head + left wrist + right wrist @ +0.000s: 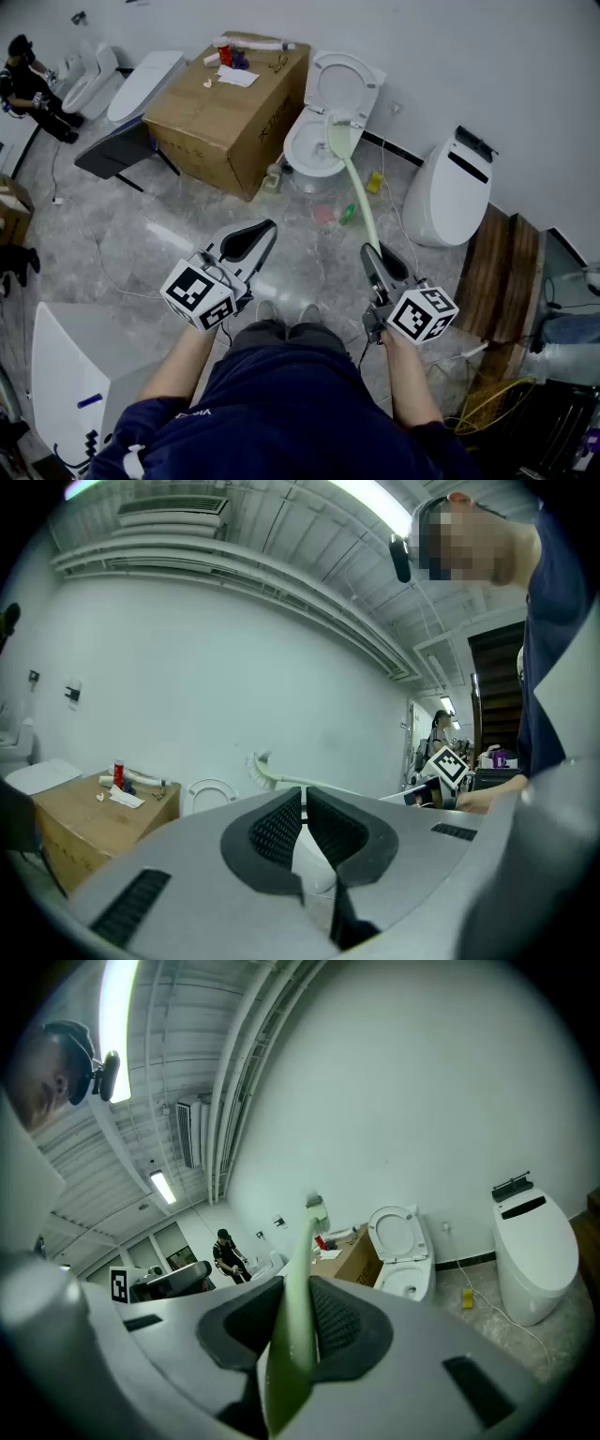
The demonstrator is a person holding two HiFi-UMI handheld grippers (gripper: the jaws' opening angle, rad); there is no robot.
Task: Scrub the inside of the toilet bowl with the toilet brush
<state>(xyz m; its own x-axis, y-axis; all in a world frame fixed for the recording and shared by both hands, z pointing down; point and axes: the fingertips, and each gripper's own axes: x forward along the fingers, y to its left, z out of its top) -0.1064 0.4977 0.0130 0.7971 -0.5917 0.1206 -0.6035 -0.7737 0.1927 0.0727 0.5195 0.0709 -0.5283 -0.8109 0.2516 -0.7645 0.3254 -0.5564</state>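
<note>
A white toilet point(317, 141) stands at the wall with its lid point(345, 80) raised; it also shows in the right gripper view point(405, 1265). My right gripper point(377, 255) is shut on the pale green handle of the toilet brush point(361, 202). The brush head point(338, 139) is held up in the air over the bowl. In the right gripper view the handle point(298, 1288) runs up between the jaws. My left gripper point(259, 231) hangs over the floor left of the brush, jaws shut with nothing in them point(304, 803). The brush head point(259, 767) shows beyond them.
A cardboard box point(230, 103) with bottles on top stands left of the toilet. A second white toilet point(455, 192) and wooden steps point(502, 272) are at the right. A green bottle point(348, 214) and cables lie on the floor. A person point(33, 89) crouches far left.
</note>
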